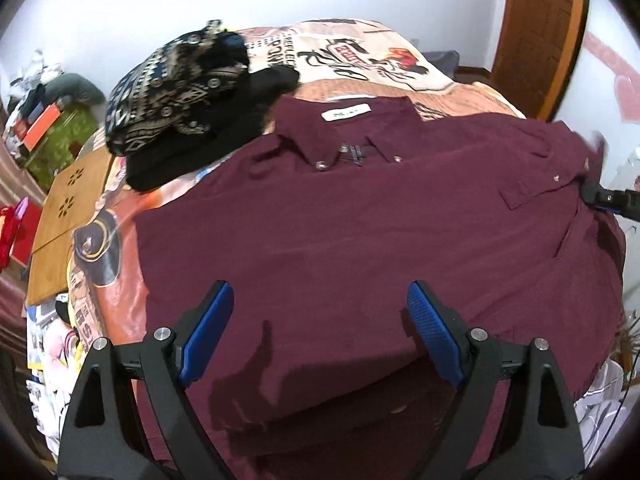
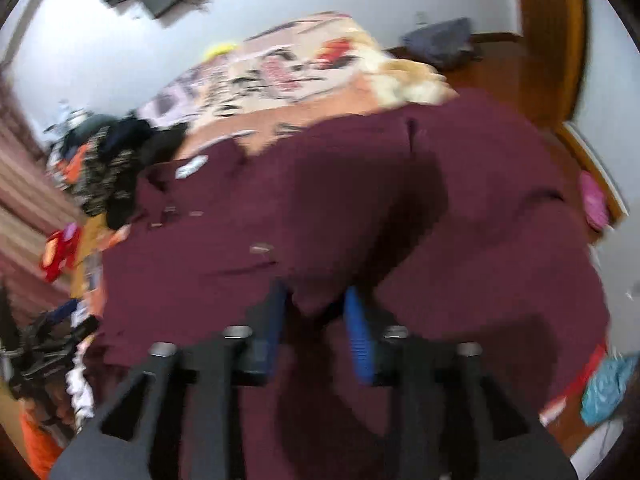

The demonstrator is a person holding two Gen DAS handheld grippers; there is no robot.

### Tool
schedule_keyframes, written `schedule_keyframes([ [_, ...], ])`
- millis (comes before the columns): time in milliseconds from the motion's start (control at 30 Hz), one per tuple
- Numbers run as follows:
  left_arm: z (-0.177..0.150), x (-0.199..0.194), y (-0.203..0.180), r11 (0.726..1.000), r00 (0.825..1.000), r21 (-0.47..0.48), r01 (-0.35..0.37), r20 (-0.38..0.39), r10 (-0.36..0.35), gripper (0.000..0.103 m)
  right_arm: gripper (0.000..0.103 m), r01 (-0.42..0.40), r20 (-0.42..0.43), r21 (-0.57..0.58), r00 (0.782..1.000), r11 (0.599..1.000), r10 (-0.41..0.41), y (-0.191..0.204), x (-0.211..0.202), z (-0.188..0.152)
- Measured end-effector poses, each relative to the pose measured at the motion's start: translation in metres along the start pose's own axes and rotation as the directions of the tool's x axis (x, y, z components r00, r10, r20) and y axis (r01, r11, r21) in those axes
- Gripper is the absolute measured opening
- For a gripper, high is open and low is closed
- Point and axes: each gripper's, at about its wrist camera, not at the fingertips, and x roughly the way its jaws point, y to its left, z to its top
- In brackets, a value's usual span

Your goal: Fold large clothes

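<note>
A large maroon button-up shirt (image 1: 360, 216) lies on the bed, collar away from me, its white neck label showing. My left gripper (image 1: 320, 304) hangs open and empty just above the shirt's near hem, which is folded over. My right gripper (image 2: 316, 300) is shut on a fold of the maroon shirt (image 2: 360, 208), at the sleeve side. It also shows at the right edge of the left wrist view (image 1: 600, 196), pinching the cloth. The right wrist view is blurred by motion.
A patterned garment on a black folded pile (image 1: 180, 120) sits at the back left of the bed. The printed bedspread (image 1: 360, 52) shows beyond the collar. A wooden board (image 1: 68, 224) lies at the left edge. A wooden door (image 1: 540, 32) stands at the right.
</note>
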Motion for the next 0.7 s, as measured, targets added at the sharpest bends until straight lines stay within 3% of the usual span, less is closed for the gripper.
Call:
schedule_keyframes([
  [67, 0.002, 0.003, -0.005, 1.000, 1.000, 0.005, 0.009, -0.010, -0.008, 0.089, 0.042, 0.005, 0.037, 0.010, 0.999, 1.000, -0.005, -0.004, -0.011, -0.003],
  [133, 0.005, 0.006, -0.011, 1.000, 1.000, 0.013, 0.017, -0.018, -0.016, 0.089, 0.054, 0.029, 0.052, 0.028, 0.998, 0.999, -0.030, -0.014, -0.021, 0.000],
  [200, 0.010, 0.009, -0.019, 0.999, 0.999, 0.026, 0.022, -0.024, -0.021, 0.089, 0.054, 0.064, 0.086, 0.043, 0.994, 0.997, -0.067, -0.023, -0.032, 0.003],
  [367, 0.028, 0.006, -0.039, 0.998, 1.000, 0.064, 0.026, 0.009, -0.027, 0.089, 0.055, 0.061, 0.132, 0.109, 0.988, 0.992, -0.075, -0.054, -0.056, 0.012],
  [433, 0.038, 0.003, -0.045, 0.997, 0.999, 0.070, 0.034, 0.028, -0.036, 0.089, 0.069, 0.056, 0.166, 0.163, 0.983, 0.985, -0.083, -0.070, -0.068, 0.015],
  [567, 0.056, -0.001, -0.060, 0.995, 0.997, 0.083, 0.055, 0.057, -0.060, 0.089, 0.073, 0.043, 0.218, 0.286, 0.970, 0.957, -0.108, -0.108, -0.085, 0.010],
  [700, 0.066, 0.004, -0.078, 0.992, 0.995, 0.094, 0.079, 0.056, -0.084, 0.089, 0.073, 0.032, 0.167, 0.417, 0.980, 0.908, -0.112, -0.145, -0.074, -0.001],
])
